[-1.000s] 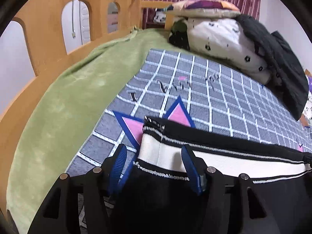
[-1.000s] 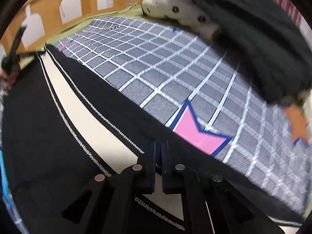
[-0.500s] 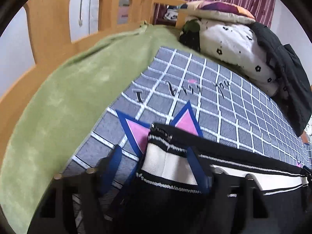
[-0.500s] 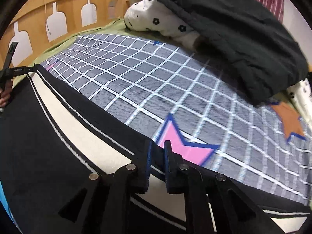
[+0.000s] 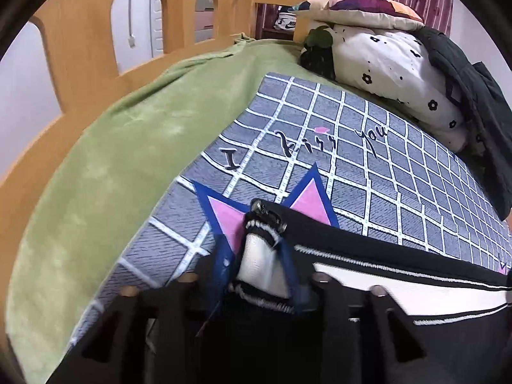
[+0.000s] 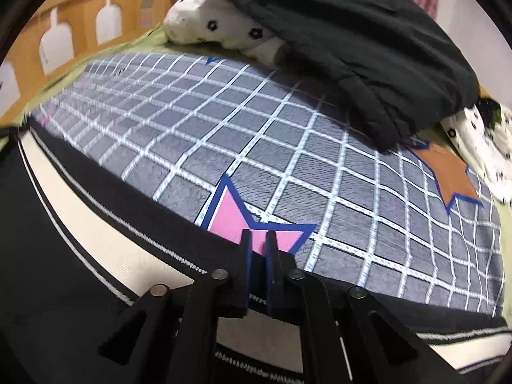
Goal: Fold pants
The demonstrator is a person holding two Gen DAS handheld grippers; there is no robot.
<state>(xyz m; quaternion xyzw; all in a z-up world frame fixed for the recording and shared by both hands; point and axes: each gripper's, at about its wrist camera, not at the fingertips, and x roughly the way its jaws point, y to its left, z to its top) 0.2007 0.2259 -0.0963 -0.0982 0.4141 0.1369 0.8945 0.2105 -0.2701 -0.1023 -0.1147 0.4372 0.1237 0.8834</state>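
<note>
No fold shows yet — left gripper (image 5: pixel 256 265) closing on the pants (image 5: pixel 400 284) end (white stripe bunched), right gripper (image 6: pixel 258 249) nearly shut, astride their edge.

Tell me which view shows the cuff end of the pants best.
The left wrist view. The cuff end of the pants sits bunched between the closing fingers of the left tool, stitching clear. The right wrist view shows it only as a small, blurred corner at the far left edge.

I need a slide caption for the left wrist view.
Left claw closing on the pants corner above a grid-pattern blanket.
</note>
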